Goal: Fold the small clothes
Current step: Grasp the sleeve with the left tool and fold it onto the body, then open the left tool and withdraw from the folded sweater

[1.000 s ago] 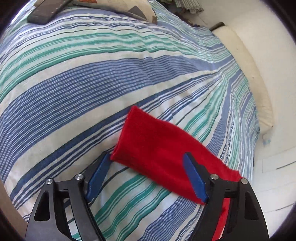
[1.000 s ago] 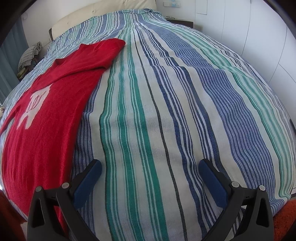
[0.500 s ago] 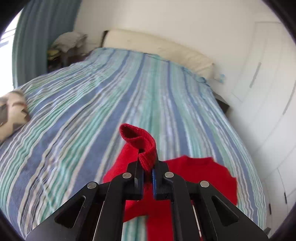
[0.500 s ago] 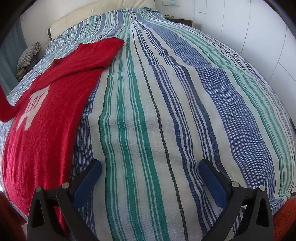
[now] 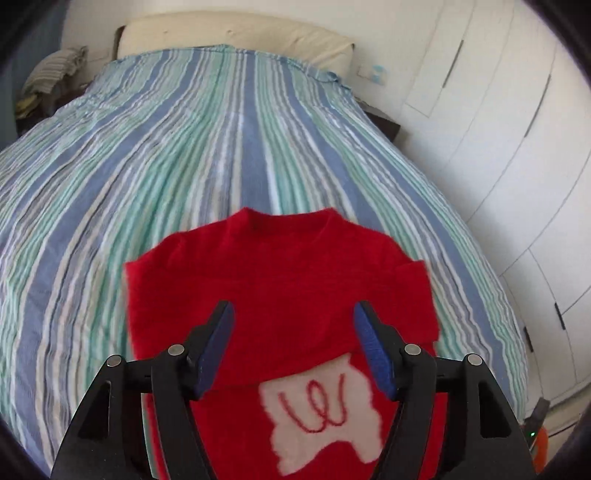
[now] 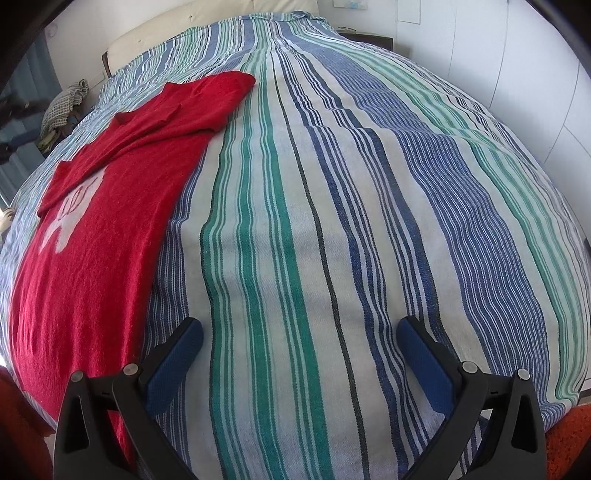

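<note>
White wardrobe doors (image 5: 517,155) and a cream headboard (image 5: 236,35) frame a bed (image 6: 332,221) under a blue, green and white striped cover, and the red sweater (image 5: 280,288) lies flat on the left part of it, neck toward the headboard. From the left wrist view, one sleeve (image 5: 258,354) lies folded across the chest, its edge crossing just above the white motif (image 5: 325,417) with red stitching. The left gripper (image 5: 293,350) hangs over that folded sleeve with its jaws wide apart and nothing between them. The right gripper (image 6: 299,365) is likewise spread wide and empty, over bare striped cover just beside the sweater's right edge. The step in hand looks to be the second sleeve (image 6: 218,96), which in the right wrist view reaches out toward the headboard end. To do it well, the right gripper would pinch that sleeve near its cuff, taking only the sleeve layer and none of the bed cover, then lift it just enough to clear the body and carry it across so it lies level with the first. A low carry should keep the knit from dragging the body out of square, and the left gripper could press the folded sleeve lightly to keep it from sliding.
</note>
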Demonstrator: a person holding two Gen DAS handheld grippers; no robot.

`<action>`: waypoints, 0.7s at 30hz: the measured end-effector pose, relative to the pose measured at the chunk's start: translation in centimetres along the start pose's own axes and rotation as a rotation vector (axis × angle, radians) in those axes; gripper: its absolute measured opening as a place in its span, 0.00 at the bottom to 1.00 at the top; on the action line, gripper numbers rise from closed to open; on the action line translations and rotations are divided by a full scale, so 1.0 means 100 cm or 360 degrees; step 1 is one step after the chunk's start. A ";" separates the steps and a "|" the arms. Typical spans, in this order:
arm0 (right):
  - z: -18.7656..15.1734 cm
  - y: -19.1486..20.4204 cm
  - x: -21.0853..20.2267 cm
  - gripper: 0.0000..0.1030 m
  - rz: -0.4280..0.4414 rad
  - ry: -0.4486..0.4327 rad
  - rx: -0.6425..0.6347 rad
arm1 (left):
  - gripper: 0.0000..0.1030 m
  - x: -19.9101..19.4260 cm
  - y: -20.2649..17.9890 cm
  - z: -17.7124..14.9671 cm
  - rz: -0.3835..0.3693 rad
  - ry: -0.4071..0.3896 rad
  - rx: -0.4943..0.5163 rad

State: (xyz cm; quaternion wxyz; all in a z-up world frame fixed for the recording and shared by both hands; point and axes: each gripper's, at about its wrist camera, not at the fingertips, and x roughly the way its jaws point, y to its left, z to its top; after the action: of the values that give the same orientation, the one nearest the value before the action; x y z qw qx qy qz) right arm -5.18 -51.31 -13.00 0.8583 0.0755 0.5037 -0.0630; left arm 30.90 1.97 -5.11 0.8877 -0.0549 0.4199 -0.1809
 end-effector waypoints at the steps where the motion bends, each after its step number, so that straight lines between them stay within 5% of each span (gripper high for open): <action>1: 0.000 0.000 0.000 1.00 -0.0004 0.0002 -0.0001 | 0.68 -0.003 0.017 -0.007 0.0060 0.0009 -0.0013; 5: 0.001 0.002 0.002 1.00 -0.0019 0.0007 0.0004 | 0.68 -0.006 0.061 -0.050 0.0247 0.0133 0.0103; 9: 0.003 0.004 0.004 1.00 -0.0025 0.0000 0.0003 | 0.68 0.016 0.056 -0.084 0.0339 0.0213 0.0370; 13: 0.001 0.005 0.003 1.00 -0.0029 -0.0016 0.0002 | 0.66 0.048 0.054 -0.086 0.0503 0.0178 0.0341; 16: 0.000 0.005 0.003 1.00 -0.0034 -0.0026 -0.0002 | 0.09 0.060 0.075 -0.080 0.0532 0.0117 0.0105; 18: 0.000 0.005 0.003 1.00 -0.0036 -0.0031 -0.0006 | 0.08 0.062 0.087 -0.088 0.0525 0.0092 -0.0027; 21: 0.000 0.005 0.003 1.00 -0.0040 -0.0034 -0.0009 | 0.07 0.062 0.081 -0.097 0.0572 0.0068 0.0043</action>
State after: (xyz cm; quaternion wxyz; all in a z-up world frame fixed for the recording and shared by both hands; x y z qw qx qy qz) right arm -4.95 -50.80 -13.25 0.8629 0.0660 0.4957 -0.0733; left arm 29.26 7.72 -17.85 0.8972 0.0368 0.4393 -0.0259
